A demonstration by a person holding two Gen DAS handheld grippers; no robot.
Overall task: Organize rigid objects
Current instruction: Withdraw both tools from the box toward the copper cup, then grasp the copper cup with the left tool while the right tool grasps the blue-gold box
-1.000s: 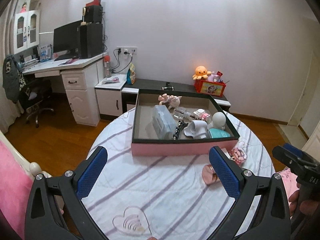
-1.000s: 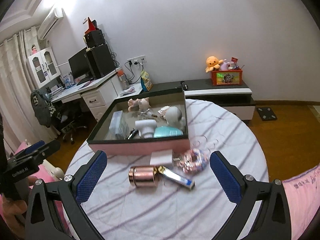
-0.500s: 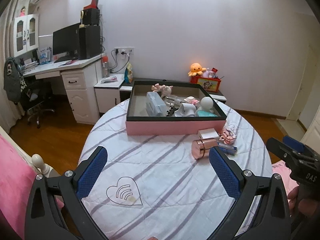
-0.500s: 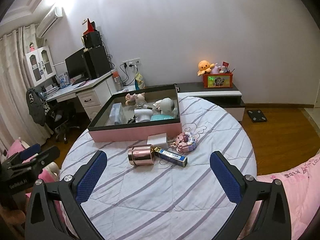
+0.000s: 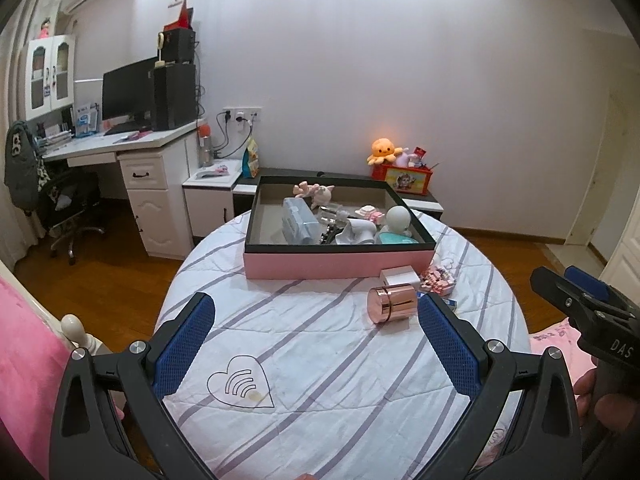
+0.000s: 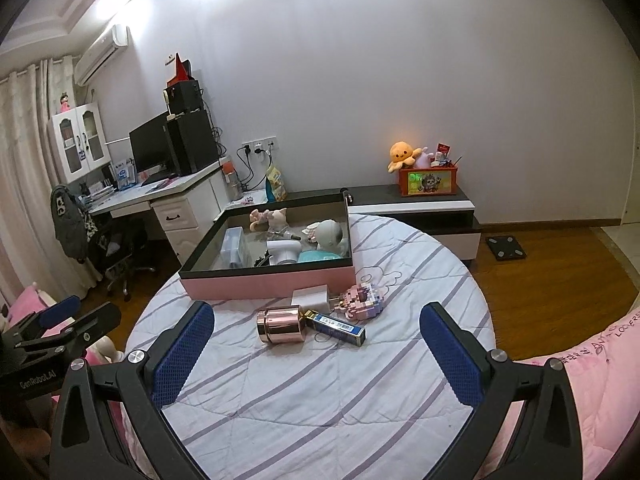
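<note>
Bedroom walls rose pale behind a round counter [image 5: 320, 360] covered in a white cloth with lilac stripes; a white desk with a black monitor [image 6: 150, 148] stood at the upper left of the frame, and an orange plush octopus [image 6: 402, 154] sat on a low cabinet at the upper right. At the far edge of the counter lay a pink box [image 5: 338, 266] with a dark rim, already holding a pale blue case [image 5: 298, 220], a white round-headed figure [image 5: 397, 218], a white dispenser-like piece [image 5: 360, 232] and a pink plush toy [image 5: 314, 191]. Just in front of the box, toward the right of the frame, the loose things clustered: a rose-gold cylinder [image 6: 280, 325] on its side, a small white cube [image 6: 310, 298] behind it, a blue and gold tube [image 6: 338, 327] lying beside the cylinder, and a pink block figure [image 6: 362, 300] next to the cube. My left gripper [image 5: 316, 344] hung above the near half of the counter, its blue-padded fingers [image 5: 182, 348] spread wide and holding nothing; my right gripper [image 6: 318, 350] did likewise, its fingers [image 6: 450, 354] wide apart, the cylinder lying beyond and between them, untouched. A heart-shaped mark [image 5: 240, 386] showed on the cloth at the lower left of my left view.
</note>
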